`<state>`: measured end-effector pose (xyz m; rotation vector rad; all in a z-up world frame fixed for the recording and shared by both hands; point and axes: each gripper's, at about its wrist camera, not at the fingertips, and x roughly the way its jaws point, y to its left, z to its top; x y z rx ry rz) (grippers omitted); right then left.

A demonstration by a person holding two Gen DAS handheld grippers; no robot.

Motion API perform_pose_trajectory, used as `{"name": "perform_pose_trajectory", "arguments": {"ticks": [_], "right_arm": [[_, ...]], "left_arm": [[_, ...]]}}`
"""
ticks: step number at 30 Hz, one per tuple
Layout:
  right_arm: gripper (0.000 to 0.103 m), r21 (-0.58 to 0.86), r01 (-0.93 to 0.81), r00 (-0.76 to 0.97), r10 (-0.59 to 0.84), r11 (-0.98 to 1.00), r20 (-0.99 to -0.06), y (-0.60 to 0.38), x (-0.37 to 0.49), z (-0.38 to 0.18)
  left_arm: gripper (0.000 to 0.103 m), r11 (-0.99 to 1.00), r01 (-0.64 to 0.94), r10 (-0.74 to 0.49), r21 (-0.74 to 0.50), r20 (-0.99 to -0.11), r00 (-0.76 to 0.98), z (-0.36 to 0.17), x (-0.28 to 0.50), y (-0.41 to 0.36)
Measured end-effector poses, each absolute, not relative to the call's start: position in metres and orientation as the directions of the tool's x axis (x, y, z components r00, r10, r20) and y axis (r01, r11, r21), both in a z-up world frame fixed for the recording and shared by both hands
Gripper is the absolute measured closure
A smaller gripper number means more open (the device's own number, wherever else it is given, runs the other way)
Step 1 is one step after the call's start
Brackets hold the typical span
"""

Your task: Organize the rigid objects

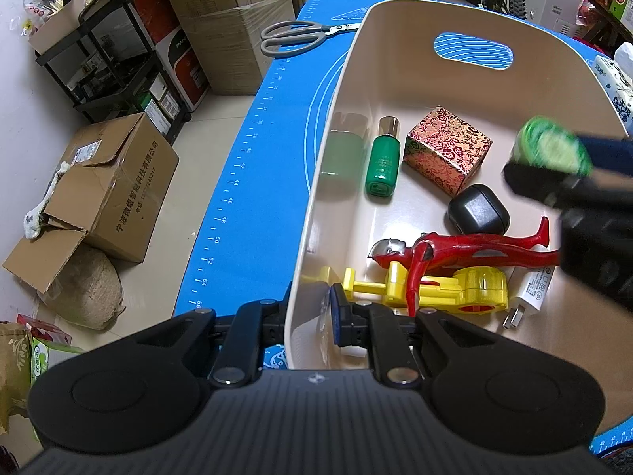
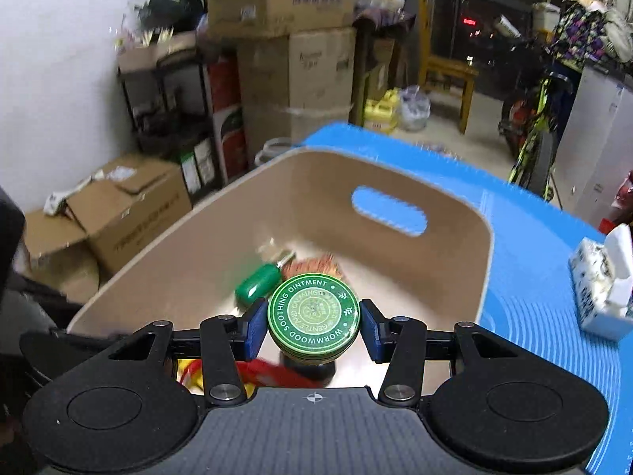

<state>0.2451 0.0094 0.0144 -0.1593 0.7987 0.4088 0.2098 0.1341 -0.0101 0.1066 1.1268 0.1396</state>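
Tin being placed in bin.
Right gripper [image 2: 313,322] pinched the ointment tin [image 2: 313,314] above the bin [image 2: 455,273]; left gripper [image 1: 309,316] clamped its wall; release judged next.

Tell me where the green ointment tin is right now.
The tin sits between the right tool's pads, above the bin, over its right side near the patterned box.

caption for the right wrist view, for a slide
Right gripper holds a green ointment tin above the beige bin on the blue mat.
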Motion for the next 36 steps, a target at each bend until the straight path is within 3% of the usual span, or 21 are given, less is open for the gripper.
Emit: {"name": "perform_pose_trajectory", "arguments": {"ticks": [9, 11, 13, 18, 19, 22, 36], "right_arm": [[0.048, 0.043, -0.406, 0.570, 0.290, 0.913, -0.769, 0.010, 0.239, -0.002], [0.039, 0.043, -0.392, 0.587, 0.285, 0.919, -0.758, 0.006, 0.234, 0.003], [0.033, 0.053, -0.381, 0.601, 0.290, 0.923, -0.744, 0.002, 0.230, 0.010], [0.019, 0.069, -0.323, 0.662, 0.277, 0.944, -0.696, -0.018, 0.213, 0.033], [0.017, 0.072, -0.310, 0.672, 0.272, 0.948, -0.689, -0.022, 0.210, 0.038], [0.010, 0.079, -0.273, 0.704, 0.255, 0.959, -0.663, -0.035, 0.198, 0.053], [0.007, 0.063, -0.177, 0.783, 0.179, 0.982, -0.595, -0.082, 0.108, 0.106]], "left_arm": [[0.083, 0.983, -0.057, 0.180, 0.173, -0.885, 0.429, -0.010, 0.207, 0.132], [0.081, 0.984, -0.052, 0.175, 0.169, -0.883, 0.437, -0.008, 0.205, 0.130], [0.074, 0.985, -0.057, 0.173, 0.165, -0.877, 0.449, -0.005, 0.203, 0.129], [0.033, 0.987, -0.034, 0.155, 0.160, -0.852, 0.499, 0.011, 0.192, 0.124], [0.031, 0.986, -0.035, 0.158, 0.164, -0.844, 0.513, 0.015, 0.189, 0.123], [0.030, 0.987, -0.040, 0.150, 0.153, -0.826, 0.543, 0.029, 0.181, 0.122], [0.025, 0.993, -0.016, 0.097, 0.119, -0.723, 0.684, 0.093, 0.113, 0.103]]}}
